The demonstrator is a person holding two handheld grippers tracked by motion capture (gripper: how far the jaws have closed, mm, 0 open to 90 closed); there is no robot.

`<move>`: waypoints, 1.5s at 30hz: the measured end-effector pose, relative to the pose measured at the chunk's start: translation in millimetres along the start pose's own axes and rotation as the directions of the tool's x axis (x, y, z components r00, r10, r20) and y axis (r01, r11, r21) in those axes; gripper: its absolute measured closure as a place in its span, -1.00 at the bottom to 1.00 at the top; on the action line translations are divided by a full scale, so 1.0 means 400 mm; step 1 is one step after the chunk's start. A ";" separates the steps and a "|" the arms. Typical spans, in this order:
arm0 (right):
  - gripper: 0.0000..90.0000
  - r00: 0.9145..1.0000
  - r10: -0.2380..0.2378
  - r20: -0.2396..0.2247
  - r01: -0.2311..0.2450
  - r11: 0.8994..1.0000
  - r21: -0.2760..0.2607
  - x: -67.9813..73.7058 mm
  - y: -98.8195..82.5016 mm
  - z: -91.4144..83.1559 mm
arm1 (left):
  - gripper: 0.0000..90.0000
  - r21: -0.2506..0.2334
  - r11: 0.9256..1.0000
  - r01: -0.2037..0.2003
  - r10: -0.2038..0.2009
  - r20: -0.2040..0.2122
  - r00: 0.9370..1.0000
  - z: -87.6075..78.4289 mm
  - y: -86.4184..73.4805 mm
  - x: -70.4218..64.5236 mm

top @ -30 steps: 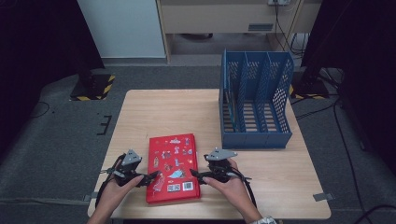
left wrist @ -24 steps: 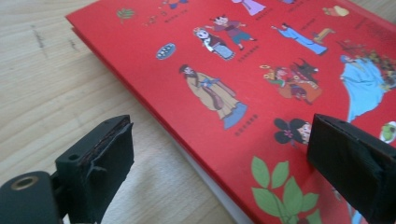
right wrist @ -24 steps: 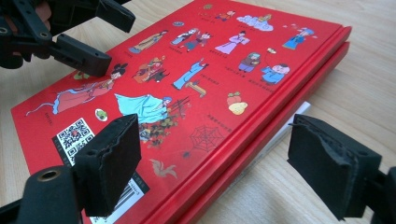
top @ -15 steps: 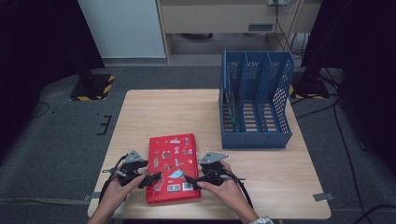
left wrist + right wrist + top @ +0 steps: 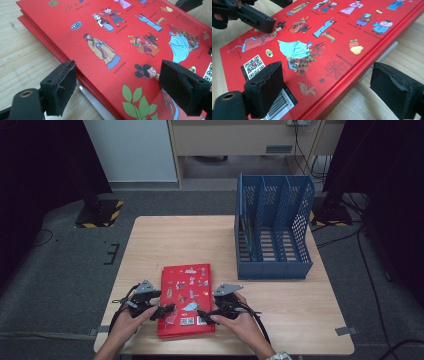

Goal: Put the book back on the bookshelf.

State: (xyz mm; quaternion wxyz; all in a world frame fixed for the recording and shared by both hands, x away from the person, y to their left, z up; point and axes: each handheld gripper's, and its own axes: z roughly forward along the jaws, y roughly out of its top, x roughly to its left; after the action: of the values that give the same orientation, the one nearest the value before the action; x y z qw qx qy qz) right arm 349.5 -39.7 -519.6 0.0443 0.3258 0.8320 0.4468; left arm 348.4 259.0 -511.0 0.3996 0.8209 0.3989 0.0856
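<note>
One flat, glossy red book (image 5: 186, 300) with cartoon figures lies on the pale wooden table (image 5: 300, 305), directly between two grippers. The left gripper (image 5: 167, 310) straddles its near left edge, padded black jaws spread, having just been closing. The right gripper (image 5: 202, 314) straddles the opposite edge, jaws spread and just opening. One blue perforated plastic file rack (image 5: 272, 227) stands beyond the right gripper.

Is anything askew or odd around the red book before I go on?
Slightly. The red book lies flat but a little skewed to the table edge, its near end close to that edge. Something pale pokes out from under its sides. The blue file rack stands upright; nothing spilled or damaged. Both grippers' jaws straddle the book's edges, not pressing.
</note>
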 end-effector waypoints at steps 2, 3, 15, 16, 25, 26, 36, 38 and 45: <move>-0.78 1.000 0.003 0.000 -0.003 1.000 0.001 -0.001 0.000 0.000 | -0.70 0.002 1.000 -0.013 0.013 -0.006 1.000 0.002 0.004 -0.003; -0.79 1.000 0.003 0.000 -0.003 1.000 0.001 -0.002 -0.001 0.001 | -0.71 0.000 1.000 -0.016 0.016 -0.008 1.000 0.003 0.005 -0.004; -0.86 0.996 0.082 -0.022 -0.082 0.997 -0.007 -0.036 -0.006 0.008 | -0.73 -0.004 0.999 -0.034 0.034 0.005 0.999 0.019 0.015 -0.013; -0.86 0.996 0.089 -0.025 -0.089 0.996 -0.009 -0.038 -0.006 0.010 | -0.73 -0.003 0.999 -0.035 0.035 0.005 0.999 0.019 0.015 -0.013; -0.85 0.989 0.135 -0.067 -0.136 0.991 -0.019 -0.054 -0.004 0.032 | -0.75 -0.002 0.999 -0.036 0.036 0.003 0.999 0.022 0.017 -0.016; -0.85 0.988 0.138 -0.068 -0.140 0.990 -0.018 -0.054 -0.004 0.033 | -0.75 -0.002 0.999 -0.036 0.036 0.003 0.999 0.022 0.017 -0.016; -0.74 0.988 0.145 -0.046 -0.145 0.989 0.019 -0.052 0.016 0.028 | -0.76 -0.005 0.999 -0.032 0.032 -0.007 0.999 0.022 0.017 -0.021; -0.69 0.988 0.147 -0.044 -0.147 0.989 0.007 -0.052 0.019 0.022 | -0.76 -0.010 0.999 -0.032 0.032 -0.006 0.999 0.020 0.018 -0.023; -0.52 0.990 0.139 -0.034 -0.140 0.989 -0.043 -0.050 0.032 0.004 | -0.77 -0.028 0.999 -0.031 0.031 -0.011 0.999 0.016 0.019 -0.027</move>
State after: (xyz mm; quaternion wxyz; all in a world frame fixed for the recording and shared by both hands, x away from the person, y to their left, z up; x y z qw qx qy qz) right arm 372.2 -45.1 -515.1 0.0074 0.3753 0.7974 0.4725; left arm 348.4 244.7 -507.8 0.4077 0.8207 0.3870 0.1020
